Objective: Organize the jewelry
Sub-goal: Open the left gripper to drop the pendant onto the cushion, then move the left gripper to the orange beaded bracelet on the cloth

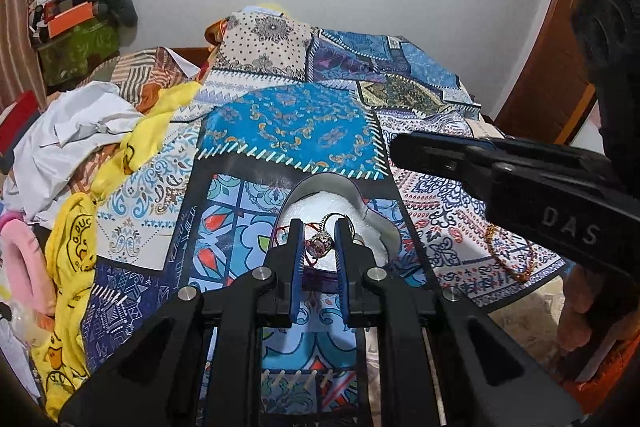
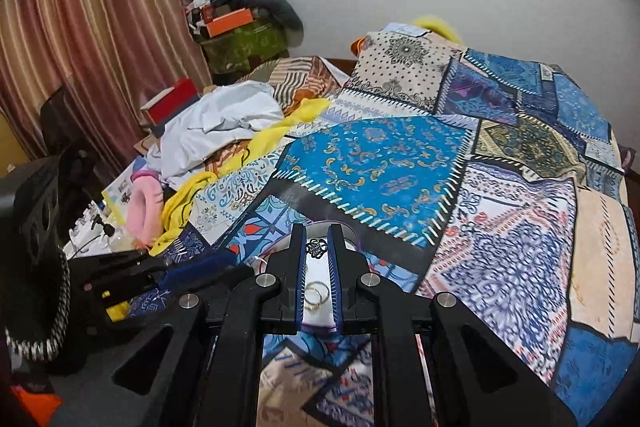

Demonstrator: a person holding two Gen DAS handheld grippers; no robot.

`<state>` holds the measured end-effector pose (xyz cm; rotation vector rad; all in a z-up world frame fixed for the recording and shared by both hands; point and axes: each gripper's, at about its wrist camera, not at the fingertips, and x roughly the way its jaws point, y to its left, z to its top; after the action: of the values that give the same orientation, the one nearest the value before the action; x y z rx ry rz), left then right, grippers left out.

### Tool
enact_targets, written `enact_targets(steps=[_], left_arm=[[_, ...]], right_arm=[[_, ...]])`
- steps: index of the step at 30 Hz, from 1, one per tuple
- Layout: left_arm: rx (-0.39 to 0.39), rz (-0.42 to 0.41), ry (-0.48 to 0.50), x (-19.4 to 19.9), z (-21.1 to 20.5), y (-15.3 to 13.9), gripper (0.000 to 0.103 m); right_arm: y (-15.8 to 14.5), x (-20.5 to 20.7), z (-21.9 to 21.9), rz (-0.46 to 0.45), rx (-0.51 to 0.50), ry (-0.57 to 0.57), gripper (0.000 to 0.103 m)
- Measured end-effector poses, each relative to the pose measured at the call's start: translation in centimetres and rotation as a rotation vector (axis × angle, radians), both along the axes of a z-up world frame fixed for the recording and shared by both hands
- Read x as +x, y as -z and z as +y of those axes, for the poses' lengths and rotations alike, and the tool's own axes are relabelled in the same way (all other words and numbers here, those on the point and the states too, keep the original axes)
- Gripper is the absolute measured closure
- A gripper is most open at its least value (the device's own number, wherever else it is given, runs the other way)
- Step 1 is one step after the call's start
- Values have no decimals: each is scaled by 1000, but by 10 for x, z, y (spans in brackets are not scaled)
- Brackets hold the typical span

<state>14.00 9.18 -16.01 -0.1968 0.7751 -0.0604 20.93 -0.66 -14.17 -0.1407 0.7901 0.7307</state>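
Jewelry: from the left wrist, a jeweled ring (image 1: 320, 239) sits clamped between the left gripper (image 1: 319, 247) fingers, above a white-lined box (image 1: 320, 187). From the right wrist, the right gripper (image 2: 318, 247) fingers are together; gold hoops (image 2: 317, 293) lie between them below.

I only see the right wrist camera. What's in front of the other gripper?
Observer: A ring with a sparkly stone sits between the left gripper's fingers. I cannot tell whether it is pinched.
Operator: Anything next to it?
Observer: A red thread loops beside it on the white foam.
Operator: Is any jewelry outside the foam?
Observer: Yes, a gold chain lies on the patterned bedspread, partly hidden behind the right gripper.
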Motion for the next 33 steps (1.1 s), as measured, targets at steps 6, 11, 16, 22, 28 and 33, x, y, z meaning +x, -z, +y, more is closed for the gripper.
enact_targets(steps=[6,11,16,22,28,33], left_arm=[[-6,23,26,12,-1,13,90],[-10,42,35,20,3,21,90],[-14,52,39,24,5,26,90],[-9,53,30,24,6,25,90],[-13,57,17,22,8,19,83],[-11,34,-6,14,9,5,68]], right_arm=[[14,14,16,36,-41,-4,94],[27,25,21,75,-50,5,94],[38,29,25,114,-62,3,93],[37,29,24,117,-58,8,93],[28,27,17,114,-47,27,75],[13,19,4,68,-28,62,65]])
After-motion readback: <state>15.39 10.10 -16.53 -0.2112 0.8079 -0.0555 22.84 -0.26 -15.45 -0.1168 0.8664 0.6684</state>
